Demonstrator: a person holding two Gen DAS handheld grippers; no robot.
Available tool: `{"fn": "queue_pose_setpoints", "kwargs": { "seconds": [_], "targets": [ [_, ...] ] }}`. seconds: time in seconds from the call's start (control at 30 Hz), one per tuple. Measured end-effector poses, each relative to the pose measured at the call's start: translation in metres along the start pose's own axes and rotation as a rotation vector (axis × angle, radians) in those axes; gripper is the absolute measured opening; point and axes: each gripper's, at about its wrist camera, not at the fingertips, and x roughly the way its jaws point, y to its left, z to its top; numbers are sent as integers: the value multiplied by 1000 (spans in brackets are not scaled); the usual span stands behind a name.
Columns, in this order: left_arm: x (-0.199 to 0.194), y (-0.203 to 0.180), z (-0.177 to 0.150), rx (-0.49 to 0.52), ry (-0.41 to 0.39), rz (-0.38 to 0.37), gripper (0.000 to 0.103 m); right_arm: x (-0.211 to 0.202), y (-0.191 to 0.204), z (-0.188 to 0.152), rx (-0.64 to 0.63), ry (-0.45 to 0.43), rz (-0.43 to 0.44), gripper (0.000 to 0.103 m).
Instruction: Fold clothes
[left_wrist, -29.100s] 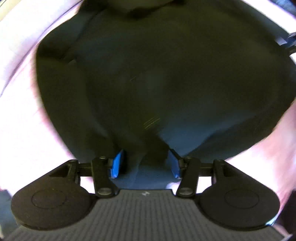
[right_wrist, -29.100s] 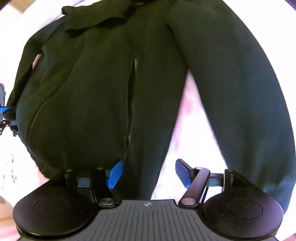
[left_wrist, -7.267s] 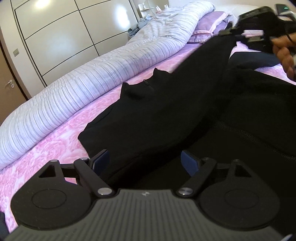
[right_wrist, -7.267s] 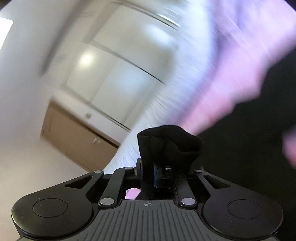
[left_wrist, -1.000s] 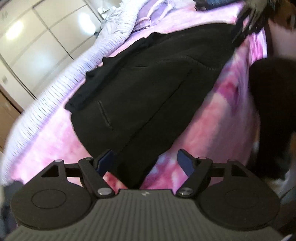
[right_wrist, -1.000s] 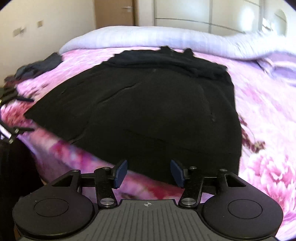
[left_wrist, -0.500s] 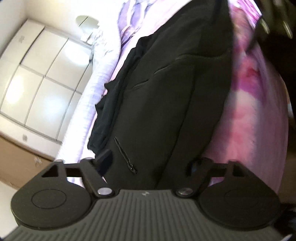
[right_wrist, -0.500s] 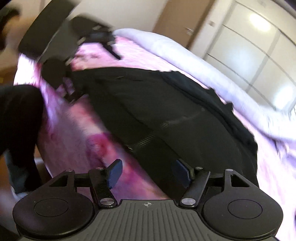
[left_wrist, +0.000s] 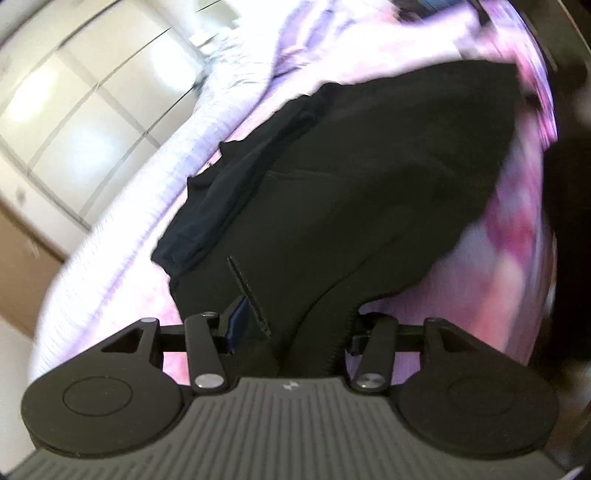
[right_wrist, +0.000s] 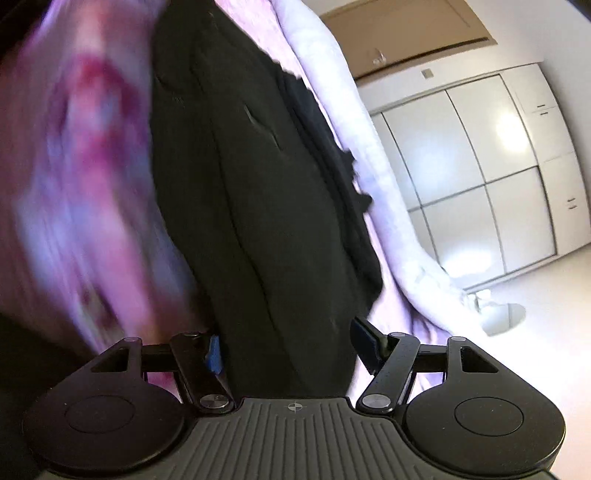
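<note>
Black jacket (left_wrist: 351, 192) lies flat on the pink flowery bedspread (left_wrist: 517, 236), beside a pale striped duvet (right_wrist: 388, 206). The left gripper (left_wrist: 291, 328) has its fingers spread wide, with the jacket's edge between them. The right gripper (right_wrist: 288, 350) is spread wide too, around the jacket's other end. White wardrobe doors (right_wrist: 480, 177) stand behind.

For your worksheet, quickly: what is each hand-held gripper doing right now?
Left hand-held gripper: open, astride the black jacket edge.
Right hand-held gripper: open, jacket edge between its fingers.
</note>
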Motion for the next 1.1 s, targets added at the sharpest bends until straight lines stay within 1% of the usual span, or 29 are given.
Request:
{"fn": "queue_pose_setpoints", "kwargs": {
  "seconds": [0.03, 0.07, 0.1, 0.13, 0.17, 0.2, 0.23, 0.27, 0.3, 0.33, 0.37, 0.4, 0.5, 0.57, 0.63, 0.73, 0.83, 0.97, 1.03, 1.1],
  "targets": [
    [1, -11, -5, 76, 4, 39, 56, 2, -2, -8, -2, 10, -12, 67],
    [3, -24, -11, 163, 8, 91, 57, 4, -3, -13, -3, 17, -17, 66],
    [6, -35, -18, 243, 15, 140, 57, 6, -3, -15, -6, 14, -20, 62],
    [11, -43, -23, 301, 32, 174, 57, 7, -2, -16, -12, 11, -19, 53],
    [17, -46, -26, 327, 47, 191, 57, 9, -1, -17, -27, 9, -16, 49],
    [20, -46, -28, 329, 56, 198, 57, 11, 0, -18, -42, 6, -14, 40],
    [24, -46, -30, 331, 65, 204, 55, 13, 1, -19, -58, 3, -11, 34],
    [27, -46, -30, 332, 75, 208, 48, 16, 3, -20, -76, 0, -10, 31],
    [30, -44, -30, 337, 85, 209, 42, 20, 4, -21, -92, -2, -7, 26],
    [33, -43, -29, 344, 96, 209, 24, 24, 3, -22, -95, 0, 5, 16],
    [34, -41, -28, 349, 102, 197, 8, 25, -2, -26, -83, 8, 23, 8],
    [33, -39, -27, 353, 105, 185, 8, 24, -7, -26, -66, 11, 34, 5],
    [17, -29, -21, 340, 96, 139, 6, 15, -25, -25, -26, 9, 44, 4],
    [1, -20, -19, 318, 91, 116, 5, 2, -37, -24, -24, -1, 37, 4],
    [-20, -9, -16, 275, 83, 91, 5, -13, -49, -23, -25, -14, 25, 4],
    [-59, 0, -10, 220, 73, 52, 5, -52, -62, -21, -12, -34, 26, 4],
    [-106, 2, -10, 135, 63, -24, 5, -97, -63, -24, 1, -40, 64, 4],
    [-160, -5, -18, 48, 62, -137, 5, -168, -52, -28, 14, -26, 124, 4],
    [-182, -14, -23, 33, 73, -193, 5, -203, -44, -29, 25, -18, 144, 4],
    [-199, -22, -26, 18, 88, -248, 5, -228, -40, -32, 37, -10, 162, 4]
  ]
}}
